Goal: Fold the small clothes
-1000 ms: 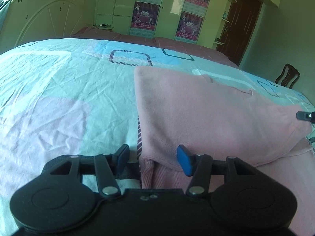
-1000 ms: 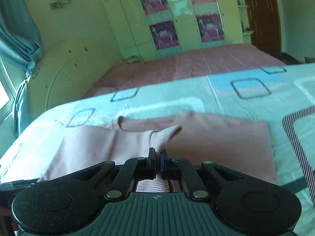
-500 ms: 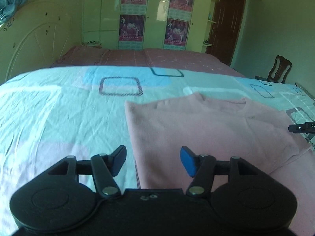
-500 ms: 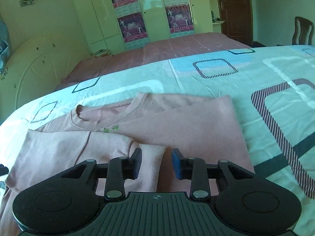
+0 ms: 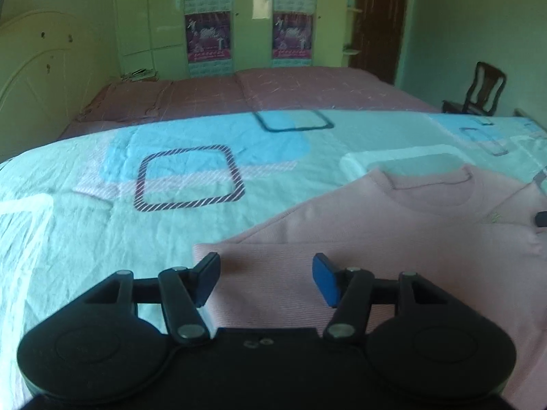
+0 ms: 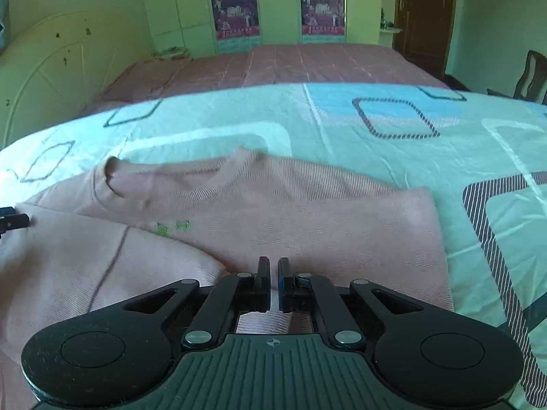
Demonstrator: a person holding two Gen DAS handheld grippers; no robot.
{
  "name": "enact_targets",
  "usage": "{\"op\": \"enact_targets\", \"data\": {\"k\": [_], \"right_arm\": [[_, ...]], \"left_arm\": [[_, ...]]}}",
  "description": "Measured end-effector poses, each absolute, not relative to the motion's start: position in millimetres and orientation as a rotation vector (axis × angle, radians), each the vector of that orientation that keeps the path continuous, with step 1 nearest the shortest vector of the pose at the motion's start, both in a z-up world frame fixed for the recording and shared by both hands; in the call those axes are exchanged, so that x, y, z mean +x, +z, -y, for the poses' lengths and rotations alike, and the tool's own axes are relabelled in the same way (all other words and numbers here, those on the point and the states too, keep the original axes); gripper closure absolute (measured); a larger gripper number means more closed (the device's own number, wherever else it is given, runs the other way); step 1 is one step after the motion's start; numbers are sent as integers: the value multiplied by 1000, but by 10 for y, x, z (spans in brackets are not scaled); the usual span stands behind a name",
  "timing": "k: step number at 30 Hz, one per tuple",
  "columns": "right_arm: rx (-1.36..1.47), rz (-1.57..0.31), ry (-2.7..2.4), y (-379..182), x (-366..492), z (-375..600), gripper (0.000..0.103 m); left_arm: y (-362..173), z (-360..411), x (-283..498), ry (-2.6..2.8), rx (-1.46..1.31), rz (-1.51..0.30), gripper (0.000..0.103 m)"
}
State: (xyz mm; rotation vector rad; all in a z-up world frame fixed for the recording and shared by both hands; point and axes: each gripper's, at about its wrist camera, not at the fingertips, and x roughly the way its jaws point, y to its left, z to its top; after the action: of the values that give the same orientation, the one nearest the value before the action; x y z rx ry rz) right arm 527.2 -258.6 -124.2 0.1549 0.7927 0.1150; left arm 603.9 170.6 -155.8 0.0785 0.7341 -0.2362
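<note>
Item: pink sweater (image 6: 307,212), ribbed knit, lying flat on the bedsheet (image 6: 212,126). Neckline toward the far end of the bed; a small green mark on the chest just below the collar. One sleeve panel is folded in over the body on the sweater's left half, its edge running diagonally across the front.

Left gripper (image 5: 266,275): low over the sweater's near left corner, level, pointing toward the collar (image 5: 430,184). Fingers spread wide, nothing between them; the left pad (image 5: 207,276) sits above the sweater's edge where cloth meets sheet, the blue right pad (image 5: 324,282) above the folded panel.

Right gripper (image 6: 273,282): low over the sweater's near hem, right of the folded sleeve, level, pointing toward the collar. Fingers drawn almost together, a thin slit between them; whether they hold any cloth cannot be told. Pink fabric shows beneath them.

Surroundings, from the sweater outward: the sheet, pale turquoise with blue patches and striped square outlines; beyond it a mauve bedspread (image 6: 280,65); a cream headboard (image 6: 51,68) to the left; a wardrobe (image 6: 280,3) with posters at the far wall; a dark door (image 6: 424,13) and a wooden chair (image 5: 482,90) to the right.
</note>
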Motion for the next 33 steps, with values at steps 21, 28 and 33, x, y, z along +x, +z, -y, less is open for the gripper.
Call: {"op": "enact_targets", "data": {"k": [21,28,33], "right_arm": [[102,-826,168,-1331,5347,2294,100],[121,-764,275,-1135,4716,1897,64],[50,-786,301,-1298,4465,1728,53]], "left_arm": [[-1688,-1562,6031,-175,143,-734,39],[-1484,-1023,5123,-303,142,-660,39],[-1693,-981,4826,-265,71,-714,37]]}}
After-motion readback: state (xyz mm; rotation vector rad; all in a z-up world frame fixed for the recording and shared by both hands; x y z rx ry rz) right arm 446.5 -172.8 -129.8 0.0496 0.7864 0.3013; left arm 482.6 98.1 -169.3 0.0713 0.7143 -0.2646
